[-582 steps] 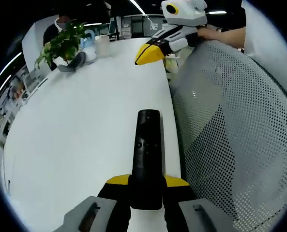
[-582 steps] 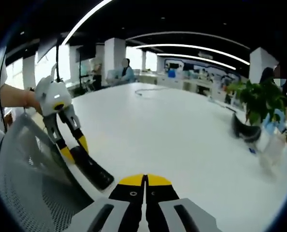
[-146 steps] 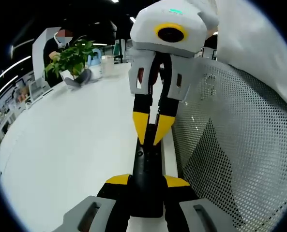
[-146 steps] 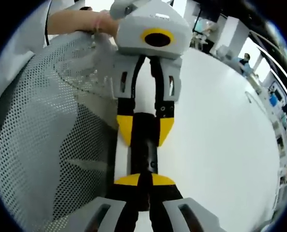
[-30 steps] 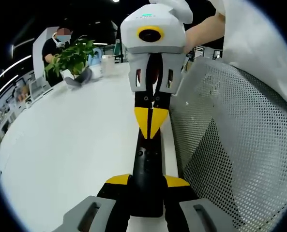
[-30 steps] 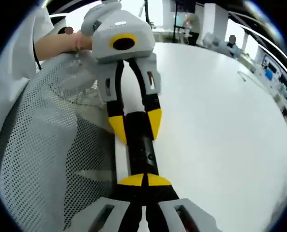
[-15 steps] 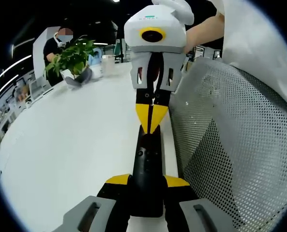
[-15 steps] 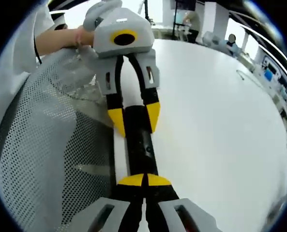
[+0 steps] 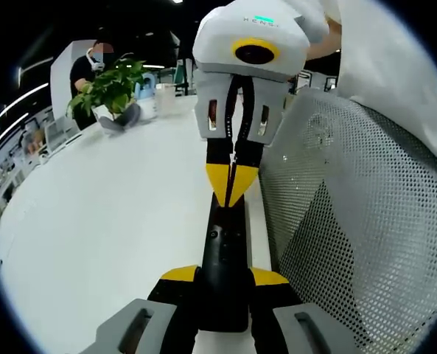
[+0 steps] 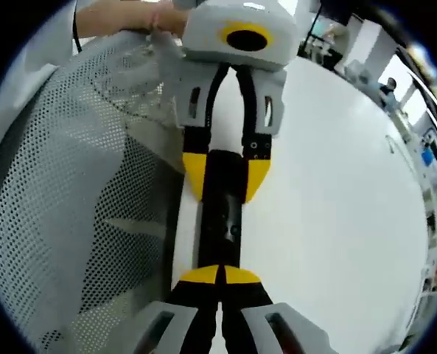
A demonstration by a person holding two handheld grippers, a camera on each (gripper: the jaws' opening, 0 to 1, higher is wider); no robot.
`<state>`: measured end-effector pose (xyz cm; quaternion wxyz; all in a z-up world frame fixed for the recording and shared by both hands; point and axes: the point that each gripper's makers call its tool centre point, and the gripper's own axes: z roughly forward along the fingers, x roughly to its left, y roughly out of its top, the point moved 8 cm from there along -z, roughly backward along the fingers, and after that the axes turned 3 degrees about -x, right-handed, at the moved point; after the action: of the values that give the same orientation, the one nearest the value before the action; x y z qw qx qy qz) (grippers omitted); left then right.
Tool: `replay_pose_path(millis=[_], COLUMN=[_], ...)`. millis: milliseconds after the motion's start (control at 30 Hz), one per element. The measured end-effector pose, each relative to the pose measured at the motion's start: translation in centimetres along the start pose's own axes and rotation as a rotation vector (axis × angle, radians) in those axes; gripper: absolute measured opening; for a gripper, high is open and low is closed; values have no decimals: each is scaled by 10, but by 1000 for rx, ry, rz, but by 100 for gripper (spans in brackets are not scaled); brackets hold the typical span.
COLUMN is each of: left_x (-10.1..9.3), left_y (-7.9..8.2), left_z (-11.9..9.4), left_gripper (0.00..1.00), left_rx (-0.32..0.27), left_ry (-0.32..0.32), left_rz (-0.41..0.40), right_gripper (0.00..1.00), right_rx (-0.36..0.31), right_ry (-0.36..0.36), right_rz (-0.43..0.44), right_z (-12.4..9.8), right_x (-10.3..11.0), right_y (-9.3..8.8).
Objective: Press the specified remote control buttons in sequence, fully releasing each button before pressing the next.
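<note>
A black remote control (image 9: 225,243) lies lengthwise along the white table's edge. My left gripper (image 9: 224,277) is shut on its near end, one yellow-tipped jaw on each side. My right gripper (image 9: 231,189) comes down from the top of the left gripper view, jaws shut, with its yellow tips touching the remote's top face near the far end. In the right gripper view, the shut right gripper (image 10: 218,276) rests on the remote control (image 10: 222,221), and the left gripper (image 10: 226,177) clamps its other end.
The white table (image 9: 107,214) stretches left and away. A grey mesh chair back (image 9: 351,221) stands close on the right. At the far end are a potted plant (image 9: 109,87), a cup (image 9: 146,102) and a seated person (image 9: 93,63). A hand (image 10: 122,18) holds the left gripper.
Over the last second the right gripper has tilted and drawn a little nearer above the remote, with its shut tips staying on the far end. The left gripper's hold is unchanged.
</note>
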<state>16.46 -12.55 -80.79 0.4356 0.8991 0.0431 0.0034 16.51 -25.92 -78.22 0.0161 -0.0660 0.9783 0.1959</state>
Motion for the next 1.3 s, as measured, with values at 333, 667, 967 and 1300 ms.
replay_pose_path(millis=[333, 667, 967, 1300], left_x=[0, -1, -1, 0], left_y=[0, 0, 0, 0], left_z=[0, 0, 0, 0], left_gripper=[25, 25, 25, 25], left_rx=[-1, -3, -2, 0], left_ry=[0, 1, 2, 2], left_rz=[0, -2, 5, 8], right_gripper=[0, 0, 0, 0], right_rx=[-118, -356, -378, -364], right_ry=[-11, -58, -49, -48], right_rz=[148, 368, 344, 312], right_z=[-2, -2, -1, -1], right_x=[-2, 5, 6, 4], right_y=[-9, -24, -23, -20])
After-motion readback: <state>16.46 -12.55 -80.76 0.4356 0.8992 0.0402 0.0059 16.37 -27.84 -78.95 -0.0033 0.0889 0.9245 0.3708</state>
